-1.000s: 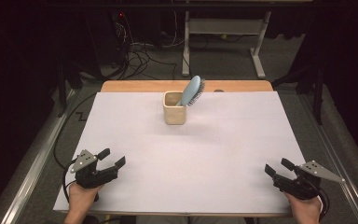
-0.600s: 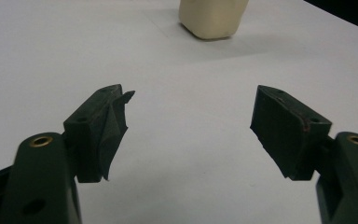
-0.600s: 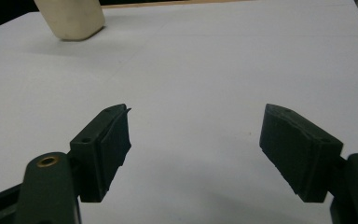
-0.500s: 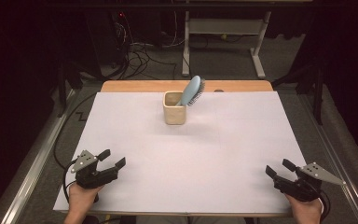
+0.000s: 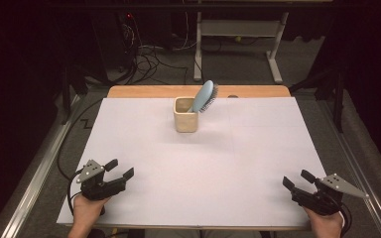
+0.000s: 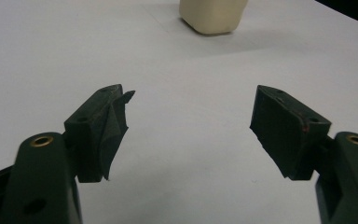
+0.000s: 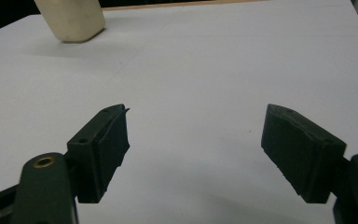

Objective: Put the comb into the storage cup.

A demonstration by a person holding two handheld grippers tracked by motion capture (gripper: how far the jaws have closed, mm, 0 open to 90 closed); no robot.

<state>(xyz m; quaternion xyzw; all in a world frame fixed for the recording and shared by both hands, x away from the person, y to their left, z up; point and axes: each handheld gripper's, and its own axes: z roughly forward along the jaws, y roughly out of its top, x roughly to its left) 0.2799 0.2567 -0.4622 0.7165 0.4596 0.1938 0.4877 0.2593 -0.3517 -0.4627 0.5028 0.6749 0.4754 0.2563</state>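
Observation:
A cream cup (image 5: 185,115) stands upright at the back middle of the white table sheet (image 5: 203,163), and a light blue hairbrush (image 5: 204,95) leans out of it to the right. My left gripper (image 5: 121,167) rests near the front left corner, open and empty, far from the cup. My right gripper (image 5: 296,177) sits near the front right corner, open; its jaws have just been opening a little with nothing between them. In the left gripper view the jaws (image 6: 191,100) stand wide apart below the cup (image 6: 213,16). The right gripper view has its jaws (image 7: 196,112) apart, the cup (image 7: 72,18) at upper left.
A strip of bare wood (image 5: 144,91) runs along the table's far edge. Metal rails (image 5: 34,183) flank the table on both sides. Behind it on the dark floor lie cables (image 5: 149,54) and a white desk frame (image 5: 238,44).

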